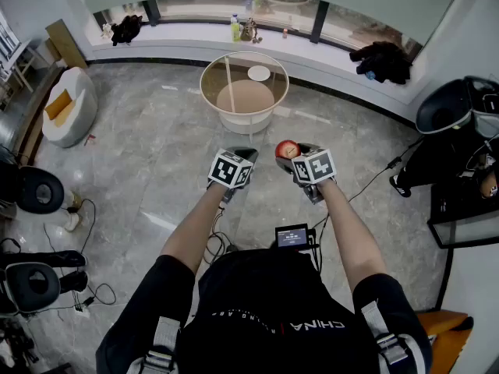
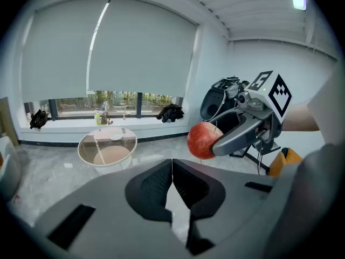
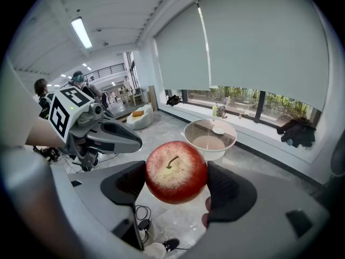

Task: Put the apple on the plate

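Observation:
A red apple with its stem toward the camera sits between the pads of my right gripper, which is shut on it. From the head view the apple shows just ahead of the right gripper, held in the air above the floor. My left gripper is shut with nothing in it, and the apple hangs to its right. The left gripper is beside the right one. A small white plate lies on the round glass table farther ahead.
The round table stands on a grey marble floor in front of a window ledge with bottles and a dark bag. A white armchair is at the left, black chairs and cables at the sides.

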`<act>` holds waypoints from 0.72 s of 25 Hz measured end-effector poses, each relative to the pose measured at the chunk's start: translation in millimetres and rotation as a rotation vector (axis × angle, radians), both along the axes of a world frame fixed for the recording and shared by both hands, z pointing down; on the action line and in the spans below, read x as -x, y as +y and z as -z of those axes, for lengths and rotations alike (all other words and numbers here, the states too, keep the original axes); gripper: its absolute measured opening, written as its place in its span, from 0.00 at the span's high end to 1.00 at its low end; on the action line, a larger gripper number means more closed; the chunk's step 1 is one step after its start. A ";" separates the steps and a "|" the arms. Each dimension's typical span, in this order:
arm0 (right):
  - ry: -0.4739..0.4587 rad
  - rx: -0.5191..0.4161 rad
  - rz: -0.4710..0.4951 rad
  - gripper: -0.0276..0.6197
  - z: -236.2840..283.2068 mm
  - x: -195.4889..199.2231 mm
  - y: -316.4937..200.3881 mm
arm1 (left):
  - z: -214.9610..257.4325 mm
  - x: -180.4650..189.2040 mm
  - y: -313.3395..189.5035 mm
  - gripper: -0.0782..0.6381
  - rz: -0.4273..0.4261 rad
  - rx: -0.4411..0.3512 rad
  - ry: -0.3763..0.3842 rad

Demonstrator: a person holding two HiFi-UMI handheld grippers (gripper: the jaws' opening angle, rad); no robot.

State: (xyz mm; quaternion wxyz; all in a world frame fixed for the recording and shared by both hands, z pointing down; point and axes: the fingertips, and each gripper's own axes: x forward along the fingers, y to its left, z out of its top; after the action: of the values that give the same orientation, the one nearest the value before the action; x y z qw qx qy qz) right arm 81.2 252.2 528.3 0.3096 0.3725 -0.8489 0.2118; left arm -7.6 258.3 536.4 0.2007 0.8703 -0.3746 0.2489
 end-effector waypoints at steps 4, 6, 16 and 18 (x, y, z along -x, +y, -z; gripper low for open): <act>-0.018 -0.001 0.018 0.41 -0.5 11.1 7.7 | 0.5 6.2 4.7 0.87 0.002 -0.005 -0.002; -0.016 -0.002 0.023 0.41 2.0 9.8 10.2 | 4.1 4.0 4.7 0.87 0.004 -0.008 -0.002; -0.093 0.020 0.023 0.41 10.3 4.5 14.9 | 10.0 -9.3 9.6 0.87 -0.023 -0.021 -0.016; -0.078 0.019 0.029 0.41 7.9 3.4 15.7 | 8.0 -9.6 11.1 0.87 -0.033 -0.020 -0.020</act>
State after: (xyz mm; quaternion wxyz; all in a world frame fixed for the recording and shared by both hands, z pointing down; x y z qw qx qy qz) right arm 77.8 267.9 520.3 0.2827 0.3489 -0.8635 0.2297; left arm 2.0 269.4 528.4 0.1843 0.8756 -0.3648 0.2573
